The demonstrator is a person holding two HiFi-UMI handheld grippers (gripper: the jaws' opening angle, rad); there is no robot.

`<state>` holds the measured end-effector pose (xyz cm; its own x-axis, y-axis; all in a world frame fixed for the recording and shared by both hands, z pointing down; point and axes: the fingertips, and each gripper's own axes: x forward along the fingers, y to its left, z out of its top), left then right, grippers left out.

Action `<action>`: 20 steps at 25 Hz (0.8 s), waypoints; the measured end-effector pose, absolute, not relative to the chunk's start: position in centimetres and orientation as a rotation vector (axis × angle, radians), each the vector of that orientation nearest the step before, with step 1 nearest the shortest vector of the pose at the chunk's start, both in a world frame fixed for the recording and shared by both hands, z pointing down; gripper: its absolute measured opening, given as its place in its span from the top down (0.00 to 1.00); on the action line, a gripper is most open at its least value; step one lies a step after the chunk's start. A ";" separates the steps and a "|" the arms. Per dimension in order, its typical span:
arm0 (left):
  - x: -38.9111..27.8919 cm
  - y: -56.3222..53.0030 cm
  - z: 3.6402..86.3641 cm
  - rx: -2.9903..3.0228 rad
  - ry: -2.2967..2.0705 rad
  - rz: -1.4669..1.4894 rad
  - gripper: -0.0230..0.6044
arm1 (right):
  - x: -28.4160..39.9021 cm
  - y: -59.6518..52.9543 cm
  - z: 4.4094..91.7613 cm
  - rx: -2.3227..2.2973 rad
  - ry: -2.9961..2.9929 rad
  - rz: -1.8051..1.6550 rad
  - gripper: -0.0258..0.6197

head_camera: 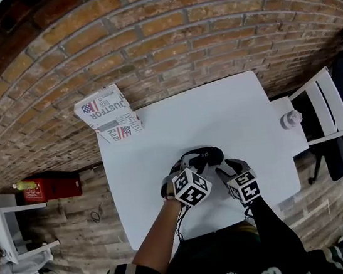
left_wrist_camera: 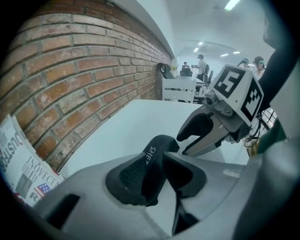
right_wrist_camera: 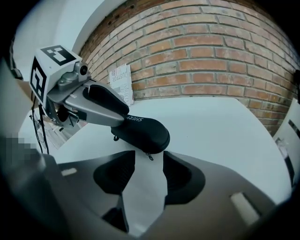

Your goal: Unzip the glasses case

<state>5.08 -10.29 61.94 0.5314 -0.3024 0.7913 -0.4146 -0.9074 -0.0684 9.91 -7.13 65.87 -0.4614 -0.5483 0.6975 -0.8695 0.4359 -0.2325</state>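
We are pinching one end of the black zippered fabric glasses case [left_wrist_camera: 140, 173] with the left gripper [left_wrist_camera: 157, 178]. Its jaws are closing partway around that end, with a pad pressing on each side of it. The case is sitting in the near middle of the white rectangular counter [head_camera: 219, 114], low on its surface, and its white lettering is facing up. We cannot tell whether its whole underside is resting on the counter.

We are holding the right gripper [right_wrist_camera: 147, 176] just to the right of the case and aiming it at the case's free end. Its jaws are standing spread, with only bare counter between the pads. A small metal zip pull [right_wrist_camera: 150, 157] is hanging from that end, just ahead of the spread jaws and touching neither of them.

At the counter's far left corner, a newspaper-printed bundle [head_camera: 108, 113] is leaning against the red brick wall [head_camera: 176, 37]. A white slatted chair [head_camera: 326, 111] is standing beside the counter on the right.
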 end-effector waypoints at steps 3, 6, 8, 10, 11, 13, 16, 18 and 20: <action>4.6 -10.7 63.2 2.550 -0.710 1.325 0.83 | 9.8 -7.2 66.7 1.191 -2.142 0.836 0.68; 4.2 -11.3 63.2 2.507 -0.795 1.221 0.92 | 9.1 -7.3 67.5 1.166 -2.136 0.875 0.71; 4.2 -11.3 63.1 2.496 -0.793 1.175 0.93 | 8.9 -7.4 67.7 1.176 -2.126 0.878 0.72; 4.2 -11.3 63.1 2.498 -0.785 1.165 0.93 | 9.2 -7.5 67.8 1.195 -2.106 0.852 0.79; 4.3 -11.3 63.2 2.501 -0.782 1.171 0.94 | 9.3 -7.4 67.8 1.190 -2.098 0.832 0.90; 4.3 -11.3 63.2 2.505 -0.780 1.186 0.94 | 9.4 -7.2 67.8 1.169 -2.086 0.801 0.93; 4.2 -11.4 63.2 2.493 -0.794 1.210 0.94 | 9.5 -7.2 67.8 1.162 -2.075 0.775 0.94; 4.2 -11.4 63.3 2.482 -0.799 1.231 0.93 | 9.6 -7.3 67.8 1.167 -2.065 0.754 0.94; 4.2 -11.4 63.4 2.480 -0.794 1.247 0.93 | 9.6 -7.2 67.8 1.166 -2.053 0.725 0.94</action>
<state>4.20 -11.36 63.39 0.4842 -0.3559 0.7993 -0.5736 -0.8190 -0.0172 9.60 -7.23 67.81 -0.3856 -0.5169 0.7643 -0.8823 0.4490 -0.1415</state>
